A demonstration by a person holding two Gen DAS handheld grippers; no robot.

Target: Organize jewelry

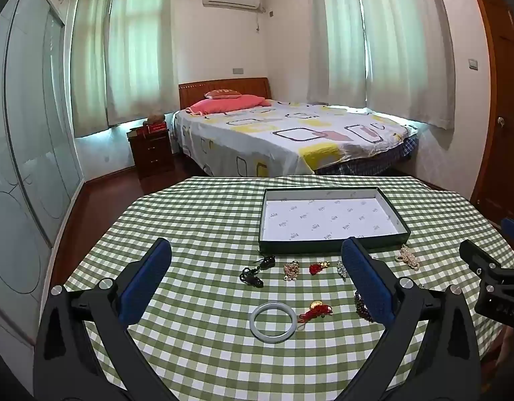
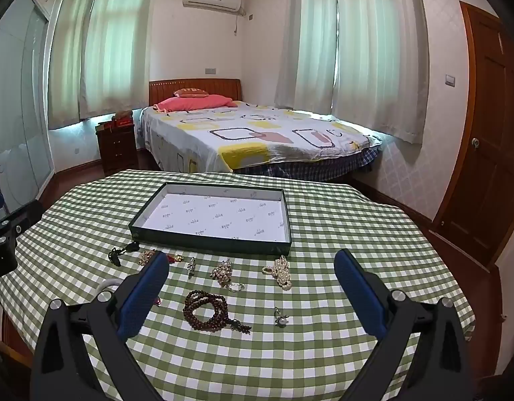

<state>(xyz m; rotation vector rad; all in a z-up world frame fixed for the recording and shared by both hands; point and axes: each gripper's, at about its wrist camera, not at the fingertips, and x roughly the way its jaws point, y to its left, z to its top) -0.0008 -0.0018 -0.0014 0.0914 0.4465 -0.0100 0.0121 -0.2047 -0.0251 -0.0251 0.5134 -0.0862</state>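
Green-checked cloth [image 1: 196, 220] covers your table, with a bed [image 1: 290, 133] beyond. Your left gripper [image 1: 257, 260] and right gripper [image 2: 251, 269] both stand wide apart, holding nothing. Jewelry lies loose before the empty tray [image 1: 330, 246] — white bangle [image 1: 272, 322], brown beads [image 2: 206, 310], pearls [image 2: 282, 272].

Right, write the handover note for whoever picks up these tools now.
Left tool: open, empty, above the white bangle.
Right tool: open, empty, above the brown bead bracelet.
Box: empty, at the far side of the checked cloth.
Pearl piece, black cord piece and other pieces lie loose in front of the box.
Done: nothing.
Left: move every piece into the box.
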